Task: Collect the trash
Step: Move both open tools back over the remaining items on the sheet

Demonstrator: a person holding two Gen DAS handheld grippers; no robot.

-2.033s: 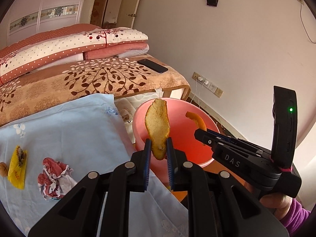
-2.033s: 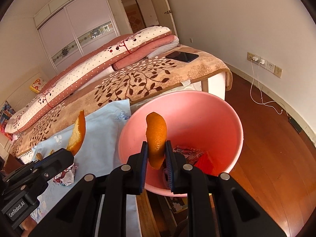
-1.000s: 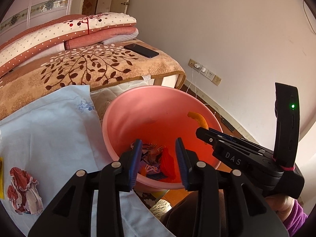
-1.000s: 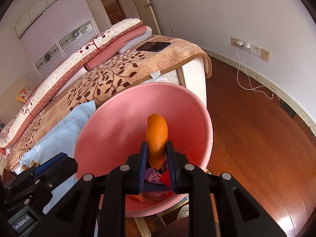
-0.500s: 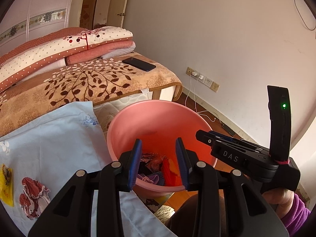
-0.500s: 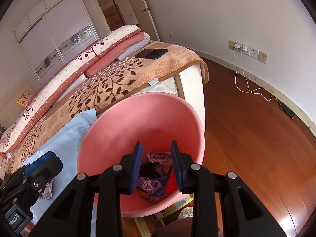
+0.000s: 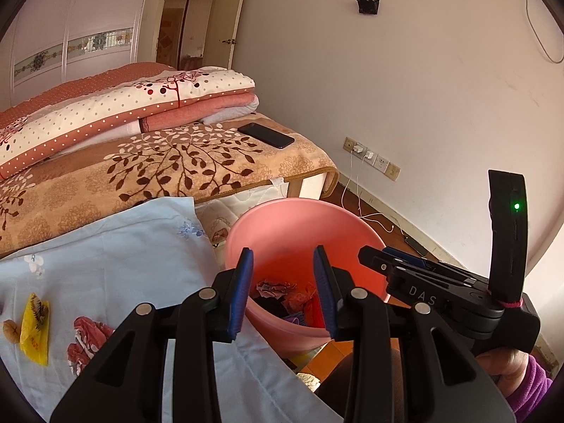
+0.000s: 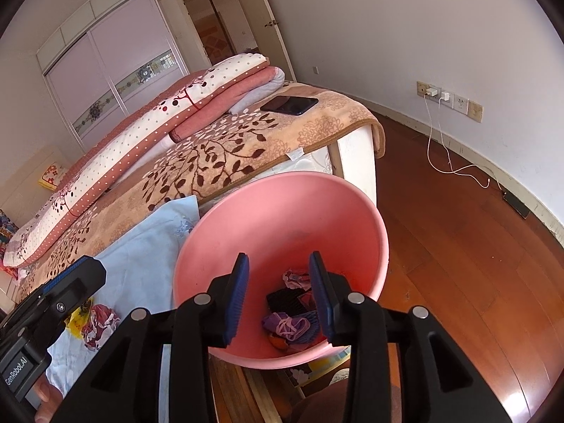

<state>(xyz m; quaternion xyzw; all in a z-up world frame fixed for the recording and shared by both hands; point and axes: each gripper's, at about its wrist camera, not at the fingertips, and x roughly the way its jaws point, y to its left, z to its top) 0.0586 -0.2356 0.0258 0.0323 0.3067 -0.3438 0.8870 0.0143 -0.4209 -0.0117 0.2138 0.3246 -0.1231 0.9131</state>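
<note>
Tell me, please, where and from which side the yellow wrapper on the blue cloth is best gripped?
My judgement: take the yellow wrapper at its lower end, which looks bare, coming from above. It lies flat on the blue cloth, with a nut close on its left and crumpled paper to its right.

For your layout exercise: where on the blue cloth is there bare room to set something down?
Free: the wide middle of the blue cloth, between the brown blanket and pink bucket. Crowded: its left end, with yellow wrapper, crumpled wrapper and nut.
</note>
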